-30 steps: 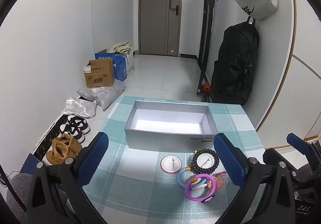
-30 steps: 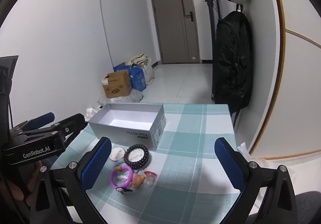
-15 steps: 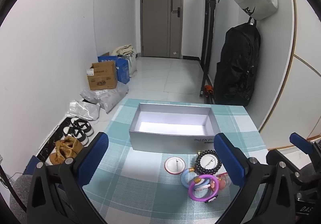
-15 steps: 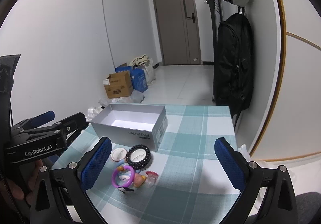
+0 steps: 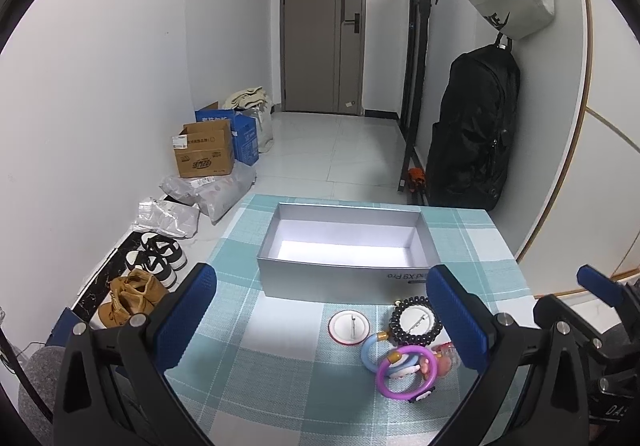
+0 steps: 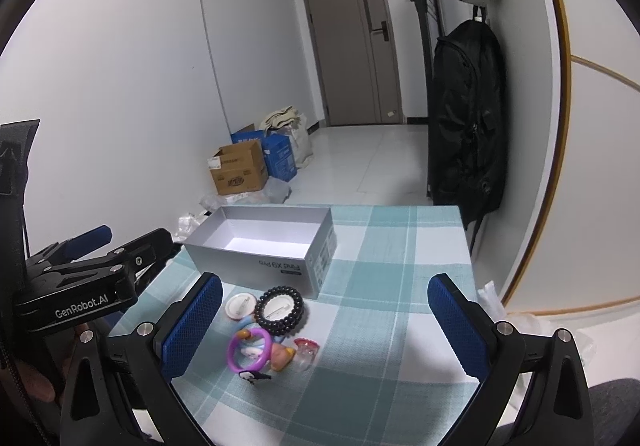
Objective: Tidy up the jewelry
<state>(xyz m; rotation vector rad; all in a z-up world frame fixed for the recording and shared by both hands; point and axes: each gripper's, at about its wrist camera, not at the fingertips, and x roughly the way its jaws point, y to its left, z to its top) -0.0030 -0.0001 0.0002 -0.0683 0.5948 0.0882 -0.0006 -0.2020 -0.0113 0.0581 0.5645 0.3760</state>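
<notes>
Both grippers hang above the tabletop (image 5: 280, 398) with jaws spread wide and nothing between them. The jewelry lies in a small cluster ahead of and below the right gripper (image 6: 325, 330), toward its left finger: a black bead bracelet (image 6: 280, 310), a purple ring (image 6: 248, 355) and a white round badge (image 6: 240, 304), some touching or overlapping. The open grey box (image 6: 262, 236) sits just beyond. Best to take an outer piece first, likely the bracelet, closing across its rim so its neighbours stay put. The left gripper (image 5: 320, 330) could steady the box.
</notes>
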